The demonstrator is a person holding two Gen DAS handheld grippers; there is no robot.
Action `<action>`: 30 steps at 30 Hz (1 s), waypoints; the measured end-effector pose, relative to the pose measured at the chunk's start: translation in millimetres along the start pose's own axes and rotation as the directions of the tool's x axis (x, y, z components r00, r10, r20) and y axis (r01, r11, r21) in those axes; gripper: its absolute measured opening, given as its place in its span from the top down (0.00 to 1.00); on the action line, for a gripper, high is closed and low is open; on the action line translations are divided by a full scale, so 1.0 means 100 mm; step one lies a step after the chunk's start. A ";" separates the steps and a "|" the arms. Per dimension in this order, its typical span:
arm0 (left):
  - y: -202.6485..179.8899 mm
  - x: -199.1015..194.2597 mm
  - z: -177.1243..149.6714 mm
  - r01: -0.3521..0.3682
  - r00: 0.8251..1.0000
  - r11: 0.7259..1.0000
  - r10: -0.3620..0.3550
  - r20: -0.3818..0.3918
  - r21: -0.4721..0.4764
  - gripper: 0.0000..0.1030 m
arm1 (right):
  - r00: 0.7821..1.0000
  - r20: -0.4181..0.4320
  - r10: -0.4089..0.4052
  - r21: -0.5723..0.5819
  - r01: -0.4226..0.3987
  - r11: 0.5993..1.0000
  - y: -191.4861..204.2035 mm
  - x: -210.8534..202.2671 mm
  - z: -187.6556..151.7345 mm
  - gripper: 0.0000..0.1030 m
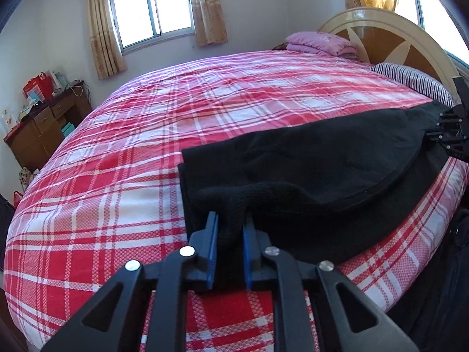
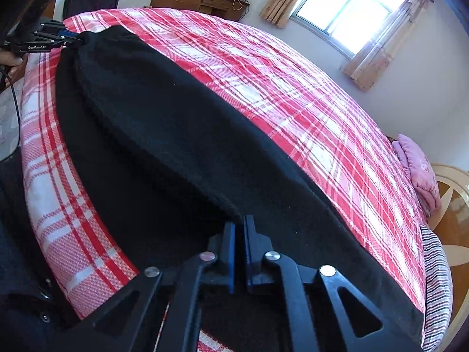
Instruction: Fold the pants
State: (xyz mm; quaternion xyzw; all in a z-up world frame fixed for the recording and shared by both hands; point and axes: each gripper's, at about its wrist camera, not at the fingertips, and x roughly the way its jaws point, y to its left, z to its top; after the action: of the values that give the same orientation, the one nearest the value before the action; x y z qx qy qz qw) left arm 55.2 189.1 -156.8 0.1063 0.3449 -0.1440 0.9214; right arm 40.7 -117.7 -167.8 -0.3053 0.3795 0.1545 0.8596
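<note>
Bright daylight pours in from the window (image 1: pixel 151 8), blown out white. Sharp focus, heavy fisheye bend, dark vignette at 11 and 1 o'clock.

Each wrist camera looked down along its fingers, close over the red-and-white plaid bed cover (image 1: pixel 117 152). Both views shared that cover and the black fabric pants (image 2: pixel 176 135) lying near its edge, seen from opposite ends.

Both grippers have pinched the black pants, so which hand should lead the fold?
Probably neither alone: left gripper and right gripper each clamp one end of the black pants, so they likely move together.
</note>
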 end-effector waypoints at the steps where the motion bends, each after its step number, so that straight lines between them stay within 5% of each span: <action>1: 0.04 -0.03 0.01 0.009 1.000 1.000 -0.009 0.010 -0.014 0.86 | 1.000 0.007 0.005 0.007 -0.005 1.000 -0.02 -0.03 0.02 0.96; 8: 0.31 -0.27 0.06 0.065 0.996 0.995 -0.061 0.067 -0.072 0.86 | 0.994 0.070 0.082 0.020 -0.084 0.996 0.06 -0.45 0.08 0.97; 15: 0.23 -0.09 -0.17 0.099 0.995 0.994 -0.099 -0.015 -0.038 0.86 | 0.996 -0.053 0.078 -0.077 -0.082 0.994 0.36 -0.04 -0.18 0.97; 30: 0.25 -0.18 -0.20 0.107 0.994 0.994 -0.107 -0.014 -0.007 0.85 | 0.994 -0.044 0.097 -0.080 -0.100 0.992 0.41 -0.18 -0.27 0.97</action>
State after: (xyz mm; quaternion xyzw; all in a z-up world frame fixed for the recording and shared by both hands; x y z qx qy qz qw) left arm 38.7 221.6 -157.2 0.0855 0.3572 -0.1914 0.9102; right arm -6.5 -104.1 -185.3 -0.3244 0.4046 0.2062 0.8298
